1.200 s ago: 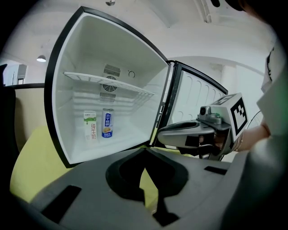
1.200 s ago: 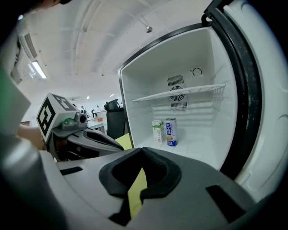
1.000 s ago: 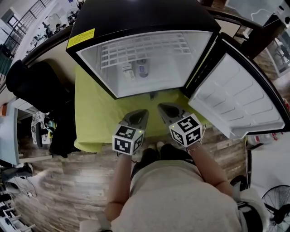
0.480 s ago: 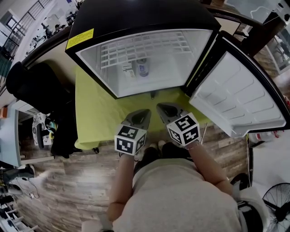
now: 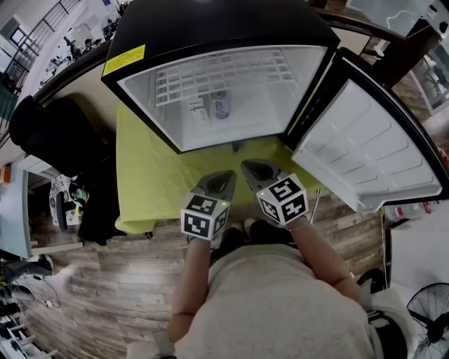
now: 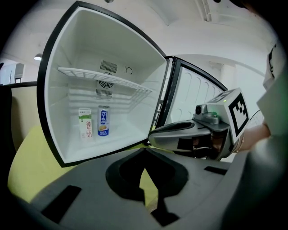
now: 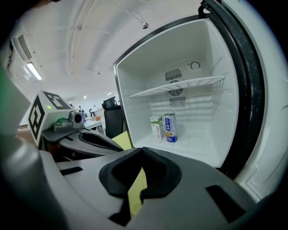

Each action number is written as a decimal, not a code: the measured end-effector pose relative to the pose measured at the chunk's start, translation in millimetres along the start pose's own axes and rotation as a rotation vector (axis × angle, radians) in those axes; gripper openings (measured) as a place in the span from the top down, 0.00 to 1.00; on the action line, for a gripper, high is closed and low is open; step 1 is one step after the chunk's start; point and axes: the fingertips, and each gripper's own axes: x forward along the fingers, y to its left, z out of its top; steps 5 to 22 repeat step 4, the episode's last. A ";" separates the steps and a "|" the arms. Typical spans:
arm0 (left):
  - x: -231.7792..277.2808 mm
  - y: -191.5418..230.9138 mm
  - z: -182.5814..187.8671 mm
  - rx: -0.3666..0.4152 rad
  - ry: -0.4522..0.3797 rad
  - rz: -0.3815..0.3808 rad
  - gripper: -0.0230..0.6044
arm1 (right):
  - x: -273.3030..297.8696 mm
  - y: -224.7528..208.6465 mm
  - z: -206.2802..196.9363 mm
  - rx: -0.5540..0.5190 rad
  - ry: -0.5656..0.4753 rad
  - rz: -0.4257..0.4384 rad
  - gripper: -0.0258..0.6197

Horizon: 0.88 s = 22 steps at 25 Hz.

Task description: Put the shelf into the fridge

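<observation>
The black fridge (image 5: 210, 21) stands open on a yellow-green table. The white wire shelf (image 5: 224, 73) sits level across the upper part of its cavity, and shows as well in the left gripper view (image 6: 103, 78) and the right gripper view (image 7: 180, 86). Both grippers hover side by side just in front of the opening, touching nothing. My left gripper (image 5: 226, 175) is shut and empty (image 6: 145, 150). My right gripper (image 5: 249, 167) is also shut and empty (image 7: 143, 150).
A milk carton (image 6: 85, 122) and a blue can (image 6: 103, 120) stand on the fridge floor under the shelf. The door (image 5: 365, 151) swings wide to the right. The yellow-green table (image 5: 151, 182) ends near my body. A black chair (image 5: 49, 133) stands at the left.
Both grippers have drifted a little closer together in front of the fridge. Their jaws stay shut, and the shelf has not moved.
</observation>
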 end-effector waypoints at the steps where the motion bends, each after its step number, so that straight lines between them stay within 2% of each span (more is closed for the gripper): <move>1: 0.1 0.6 -0.9 -0.004 0.001 0.002 0.94 | 0.1 -0.4 0.2 -0.002 0.000 -0.001 0.94; 22: 0.1 3.0 -2.8 -0.012 0.003 0.009 0.94 | -0.4 -1.9 0.8 -0.006 0.000 -0.004 0.94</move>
